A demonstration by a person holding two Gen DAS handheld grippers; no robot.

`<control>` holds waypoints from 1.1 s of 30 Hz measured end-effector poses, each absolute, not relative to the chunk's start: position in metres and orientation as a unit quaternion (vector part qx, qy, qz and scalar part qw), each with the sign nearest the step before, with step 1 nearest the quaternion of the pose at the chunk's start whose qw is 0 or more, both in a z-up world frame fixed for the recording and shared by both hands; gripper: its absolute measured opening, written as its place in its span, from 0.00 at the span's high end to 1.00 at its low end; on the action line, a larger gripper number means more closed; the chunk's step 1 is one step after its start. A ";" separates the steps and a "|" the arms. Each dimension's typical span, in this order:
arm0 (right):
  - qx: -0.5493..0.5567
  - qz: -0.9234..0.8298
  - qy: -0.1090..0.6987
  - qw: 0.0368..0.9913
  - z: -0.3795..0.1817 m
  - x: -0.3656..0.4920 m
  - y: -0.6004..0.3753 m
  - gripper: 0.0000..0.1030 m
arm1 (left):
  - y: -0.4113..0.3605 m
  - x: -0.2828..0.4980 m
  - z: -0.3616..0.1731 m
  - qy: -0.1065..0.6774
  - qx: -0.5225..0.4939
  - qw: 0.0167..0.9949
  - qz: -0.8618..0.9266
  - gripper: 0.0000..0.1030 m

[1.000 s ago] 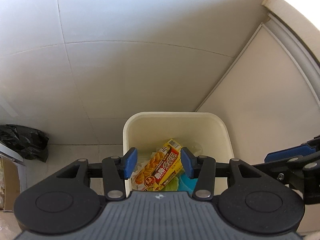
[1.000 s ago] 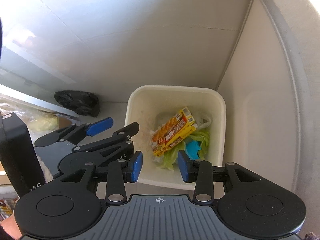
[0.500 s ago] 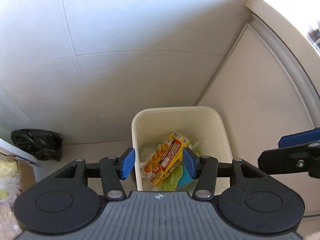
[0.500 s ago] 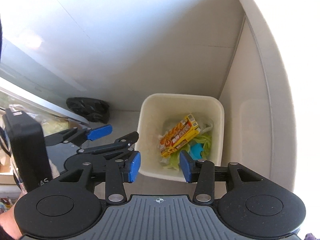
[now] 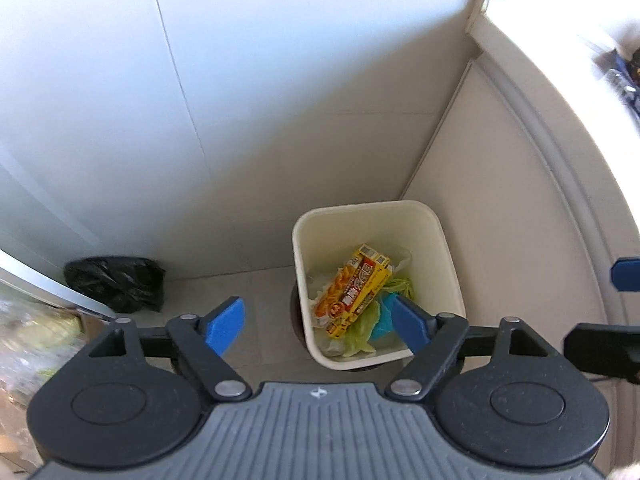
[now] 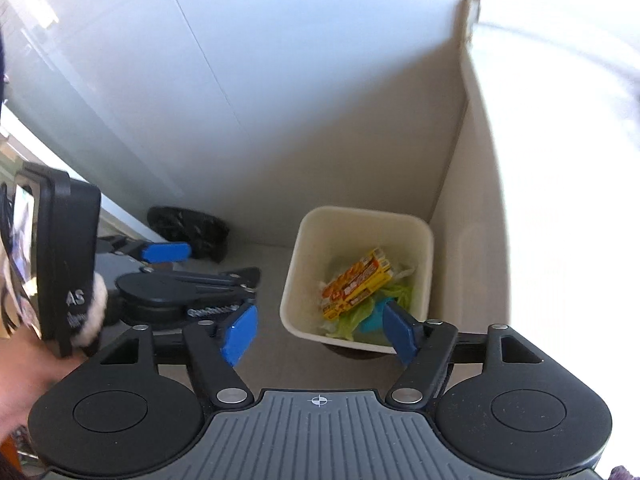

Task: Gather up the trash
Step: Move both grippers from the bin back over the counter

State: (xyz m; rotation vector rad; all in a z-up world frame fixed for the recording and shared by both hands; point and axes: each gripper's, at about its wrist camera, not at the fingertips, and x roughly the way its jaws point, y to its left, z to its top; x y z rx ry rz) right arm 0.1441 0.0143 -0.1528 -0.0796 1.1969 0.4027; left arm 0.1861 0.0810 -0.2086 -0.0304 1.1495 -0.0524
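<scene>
At the far left a black bag (image 5: pixel 116 282) lies crumpled on the floor against the wall, well apart from the bin; we cannot tell whether it counts as trash to collect. Our left tool (image 5: pixel 318 326) hangs above the floor with its jaws wide and nothing between them; they have just been opening. Further right stands the cream bin (image 5: pixel 448 264), tucked into the corner where wall meets cabinet. Inside it the trash is already down: a yellow box (image 5: pixel 354 290) lies slantwise on top of green leaves (image 5: pixel 360 338), white wrappings and a blue scrap (image 5: pixel 382 318). Our right tool (image 6: pixel 318 330) is likewise spread and empty, its jaws also just opened, hanging over the bin's near edge.

We judge the drop-off done: both tools carry nothing and sit clear above the rim. What is left, if anything, lies outside these views, apart from that bag. No loose litter shows on the floor around the bin.
</scene>
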 end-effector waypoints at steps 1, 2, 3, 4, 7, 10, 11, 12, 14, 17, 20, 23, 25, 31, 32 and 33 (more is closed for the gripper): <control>-0.043 0.186 0.552 0.812 -0.147 0.139 0.013 0.28 | 0.082 0.183 -0.203 0.543 -0.014 0.839 -0.024 0.17; -0.050 0.183 0.543 0.818 -0.142 0.132 0.012 0.25 | 0.082 0.181 -0.198 0.542 -0.016 0.840 -0.024 0.14; -0.058 0.181 0.534 0.824 -0.137 0.127 0.010 0.24 | 0.083 0.178 -0.192 0.540 -0.018 0.841 -0.026 0.13; -0.066 0.178 0.525 0.829 -0.132 0.122 0.009 0.23 | 0.083 0.176 -0.187 0.538 -0.021 0.842 -0.029 0.11; -0.084 0.160 0.499 0.847 -0.118 0.106 0.001 0.19 | 0.082 0.168 -0.174 0.536 -0.026 0.843 -0.036 0.06; -0.084 0.138 0.481 0.862 -0.108 0.093 -0.011 0.17 | 0.081 0.162 -0.164 0.534 -0.030 0.844 -0.041 0.03; -0.080 0.131 0.475 0.866 -0.105 0.088 -0.016 0.16 | 0.080 0.160 -0.160 0.533 -0.033 0.844 -0.044 0.02; -0.075 0.124 0.470 0.871 -0.103 0.086 -0.021 0.15 | 0.078 0.158 -0.156 0.532 -0.037 0.845 -0.046 0.02; -0.069 0.106 0.458 0.880 -0.098 0.079 -0.032 0.14 | 0.073 0.154 -0.148 0.529 -0.041 0.846 -0.052 0.01; -0.063 0.074 0.438 0.894 -0.088 0.070 -0.055 0.13 | 0.058 0.152 -0.138 0.520 -0.030 0.851 -0.062 0.01; -0.058 0.047 0.423 0.903 -0.083 0.066 -0.081 0.12 | 0.038 0.153 -0.128 0.512 -0.021 0.855 -0.080 0.01; -0.049 0.014 0.401 0.915 -0.077 0.060 -0.114 0.08 | 0.011 0.158 -0.121 0.502 -0.017 0.857 -0.115 0.01; -0.035 -0.004 0.388 0.921 -0.076 0.058 -0.140 0.07 | -0.008 0.161 -0.117 0.493 -0.012 0.861 -0.127 0.01; 0.004 -0.046 0.384 0.922 -0.087 0.061 -0.212 0.07 | -0.077 0.172 -0.124 0.480 -0.001 0.856 -0.191 0.01; 0.006 -0.049 0.382 0.923 -0.088 0.062 -0.221 0.07 | -0.089 0.174 -0.126 0.477 0.003 0.855 -0.203 0.01; 0.007 -0.049 0.379 0.924 -0.090 0.064 -0.228 0.07 | -0.102 0.176 -0.129 0.472 0.007 0.855 -0.216 0.01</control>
